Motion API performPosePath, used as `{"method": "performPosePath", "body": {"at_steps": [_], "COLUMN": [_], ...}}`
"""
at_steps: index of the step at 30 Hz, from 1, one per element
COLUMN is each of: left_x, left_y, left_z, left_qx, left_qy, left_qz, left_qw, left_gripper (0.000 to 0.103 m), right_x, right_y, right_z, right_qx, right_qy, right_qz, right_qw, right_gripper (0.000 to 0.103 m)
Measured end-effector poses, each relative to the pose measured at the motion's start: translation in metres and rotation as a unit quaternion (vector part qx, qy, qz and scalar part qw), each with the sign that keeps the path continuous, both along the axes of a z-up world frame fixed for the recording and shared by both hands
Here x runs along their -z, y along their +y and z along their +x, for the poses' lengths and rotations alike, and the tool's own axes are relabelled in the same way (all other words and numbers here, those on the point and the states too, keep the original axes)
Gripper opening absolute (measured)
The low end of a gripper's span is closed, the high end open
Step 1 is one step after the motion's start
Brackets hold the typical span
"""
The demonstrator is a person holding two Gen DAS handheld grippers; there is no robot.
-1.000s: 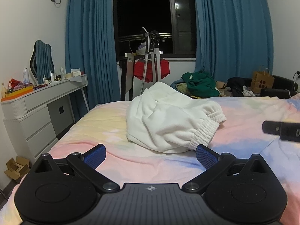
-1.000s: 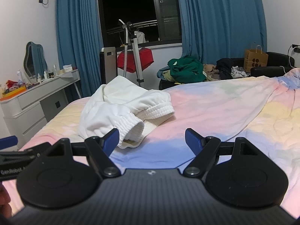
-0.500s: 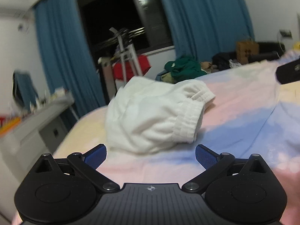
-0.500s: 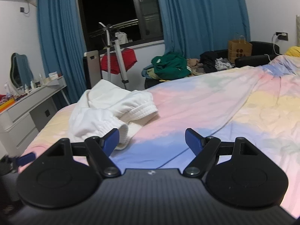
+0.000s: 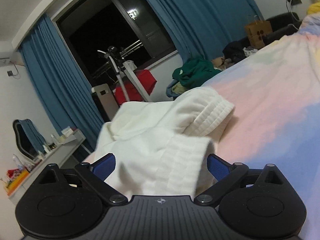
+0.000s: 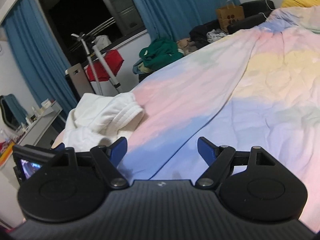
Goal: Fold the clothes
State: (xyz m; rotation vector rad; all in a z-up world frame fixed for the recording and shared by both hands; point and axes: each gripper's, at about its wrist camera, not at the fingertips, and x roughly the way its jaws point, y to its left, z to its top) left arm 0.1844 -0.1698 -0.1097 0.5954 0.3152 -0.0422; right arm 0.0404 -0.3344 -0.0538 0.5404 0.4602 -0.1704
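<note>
A crumpled white garment with ribbed cuffs [image 5: 160, 136] lies on the pastel bedspread [image 5: 270, 100]. My left gripper [image 5: 161, 165] is open, its blue pads on either side of the nearest ribbed cuff, which fills the gap between the jaws. In the right wrist view the same garment [image 6: 100, 116] lies to the left. My right gripper [image 6: 162, 150] is open and empty above the blue part of the bedspread [image 6: 250, 110], to the right of the garment. The left gripper's body [image 6: 34, 160] shows at the lower left there.
A white dresser with bottles [image 5: 60, 154] stands left of the bed. A garment steamer and red cloth [image 5: 136, 84] stand before the dark window. A pile of green and dark clothes [image 5: 196, 72] and a paper bag [image 5: 258, 32] lie beyond the bed.
My left gripper has moved forward and tilted until the white cuff sits between its open jaws. My right gripper has tilted and swung right over the bedspread.
</note>
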Motion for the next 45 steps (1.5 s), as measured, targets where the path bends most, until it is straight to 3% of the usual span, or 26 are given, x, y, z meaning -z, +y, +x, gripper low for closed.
{"method": "performPosePath", "body": {"at_steps": [3,9,13,25,32,36,39,42,45], "left_x": [0.007,-0.007,-0.029,-0.119,-0.167,-0.159,-0.142,-0.13,-0.13], "left_y": [-0.009,-0.003,0.01,0.096,0.207,0.268,0.303,0.323,0.332], "left_z": [0.016,0.023,0.009,-0.082,-0.148,-0.149,-0.138,-0.138,-0.143], "left_qx": [-0.01,-0.02,-0.014,0.009,-0.022,-0.074,-0.117,-0.134,-0.132], "left_qy": [-0.008,-0.037,-0.049,-0.071,-0.039,-0.006,0.035,0.041,0.035], "left_qz": [0.006,-0.014,-0.039,-0.117,-0.2,-0.206,-0.23,-0.24,-0.242], "left_qw": [0.9999,0.999,0.9979,0.9905,0.9788,0.9758,0.9655,0.9605,0.9605], "left_gripper": [0.089,0.058,0.024,0.013,0.011,0.011,0.011,0.011,0.012], "right_x": [0.01,0.024,0.026,0.003,-0.018,-0.022,-0.021,-0.015,-0.005], "right_y": [-0.007,-0.016,-0.015,0.015,0.047,0.077,0.099,0.112,0.123], "right_z": [0.011,0.027,0.032,0.013,-0.011,-0.02,-0.019,-0.014,0.0], "right_qx": [0.002,0.006,0.004,-0.033,-0.081,-0.119,-0.154,-0.18,-0.21], "right_qy": [0.011,0.023,0.021,-0.048,-0.09,-0.088,-0.086,-0.07,-0.039], "right_qz": [0.013,0.018,0.015,-0.063,-0.106,-0.14,-0.159,-0.155,-0.15], "right_qw": [1.0,1.0,1.0,0.996,0.987,0.979,0.971,0.969,0.965], "right_gripper": [0.079,0.079,0.079,0.079,0.079,0.079,0.079,0.079,0.079]}}
